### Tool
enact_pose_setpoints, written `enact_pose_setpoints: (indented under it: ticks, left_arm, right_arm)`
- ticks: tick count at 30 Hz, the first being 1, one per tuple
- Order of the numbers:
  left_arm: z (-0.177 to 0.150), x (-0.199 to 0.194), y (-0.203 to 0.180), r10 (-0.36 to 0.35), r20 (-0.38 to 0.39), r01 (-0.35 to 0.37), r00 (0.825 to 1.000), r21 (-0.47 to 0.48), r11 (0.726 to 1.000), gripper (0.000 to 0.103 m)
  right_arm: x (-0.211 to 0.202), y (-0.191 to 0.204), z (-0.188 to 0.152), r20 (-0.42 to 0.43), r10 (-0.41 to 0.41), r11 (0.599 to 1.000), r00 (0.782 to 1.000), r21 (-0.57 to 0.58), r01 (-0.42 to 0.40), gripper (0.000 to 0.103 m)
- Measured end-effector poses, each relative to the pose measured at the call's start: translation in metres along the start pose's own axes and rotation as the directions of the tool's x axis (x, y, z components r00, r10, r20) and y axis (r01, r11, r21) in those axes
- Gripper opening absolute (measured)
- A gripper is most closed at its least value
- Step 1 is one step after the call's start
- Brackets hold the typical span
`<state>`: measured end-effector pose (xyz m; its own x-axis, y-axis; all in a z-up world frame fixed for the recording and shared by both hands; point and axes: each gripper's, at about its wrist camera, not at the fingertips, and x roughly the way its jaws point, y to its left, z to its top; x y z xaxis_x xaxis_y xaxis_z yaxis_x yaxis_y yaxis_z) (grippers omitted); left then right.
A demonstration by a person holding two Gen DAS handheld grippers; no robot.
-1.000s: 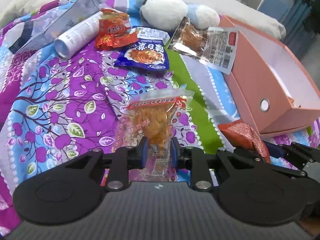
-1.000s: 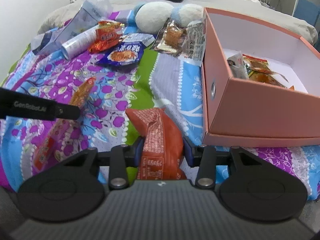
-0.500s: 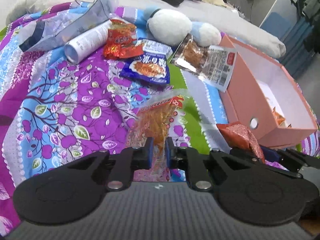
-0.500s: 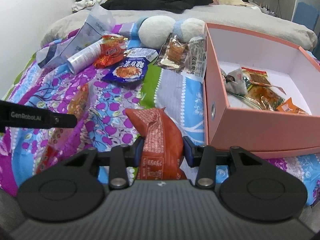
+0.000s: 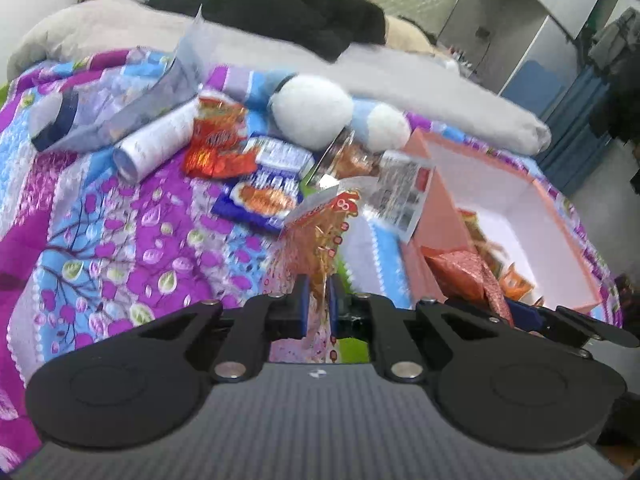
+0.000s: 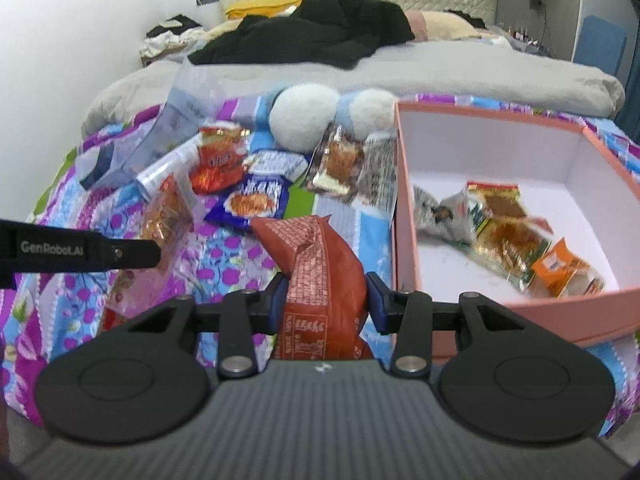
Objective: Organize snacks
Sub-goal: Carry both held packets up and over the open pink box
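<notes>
We hold the left claw (image 5: 318,300) clamped on a crinkly clear packet (image 5: 320,240) of orange shredded snack; its jaws have just been closing on that thin film, and the packet hangs clear of the bedspread (image 5: 120,248). The right claw (image 6: 326,300) is clamped on a puffy red foil bag (image 6: 316,264) printed with fine text, its jaws standing moderately apart around the bag's bulk.

At 2 o'clock from the red bag sits the pink cardboard box (image 6: 404,216), rectangular with a smooth white inside. The right wrist view shows its contents well: a silvery crumpled packet (image 6: 440,216), a green-edged packet (image 6: 496,200), a clear packet of brown snack (image 6: 508,244) and an orange packet (image 6: 564,268). The left wrist view hides most of these behind the box wall.

At 11 o'clock on the floral bedspread lie a glossy blue packet (image 5: 260,196), a red crinkled packet (image 5: 218,140), a white tube (image 5: 156,142) and a fluffy white plush toy (image 5: 312,110).
</notes>
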<state>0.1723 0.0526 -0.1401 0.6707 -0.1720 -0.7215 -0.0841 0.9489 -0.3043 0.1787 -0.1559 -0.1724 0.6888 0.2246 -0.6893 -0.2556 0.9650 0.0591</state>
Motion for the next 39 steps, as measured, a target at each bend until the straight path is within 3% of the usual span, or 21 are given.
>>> enact_pose_setpoints:
  ticks: [12, 24, 30, 39]
  left_arm:
    - [0.043, -0.032, -0.032, -0.058, 0.113, 0.054, 0.992, 0.041, 0.998, 0.011]
    - [0.082, -0.046, -0.079, -0.146, 0.190, 0.135, 0.971, 0.073, 0.988, 0.010]
    - [0.097, -0.040, -0.121, -0.197, 0.198, 0.172, 0.960, 0.137, 0.976, 0.010]
    - [0.103, 0.008, -0.177, -0.258, 0.124, 0.233, 0.958, 0.184, 0.955, 0.010]
  right_arm:
    - [-0.031, -0.021, 0.047, 0.108, -0.014, 1.000, 0.994, 0.014, 0.012, 0.044]
    - [-0.060, -0.050, 0.090, 0.211, -0.045, 0.999, 0.976, 0.022, 0.041, 0.044]
    - [-0.067, -0.074, 0.101, 0.234, -0.088, 0.996, 0.968, 0.052, 0.078, 0.044]
    - [-0.050, -0.118, 0.093, 0.183, -0.149, 0.985, 0.972, 0.109, 0.131, 0.044]
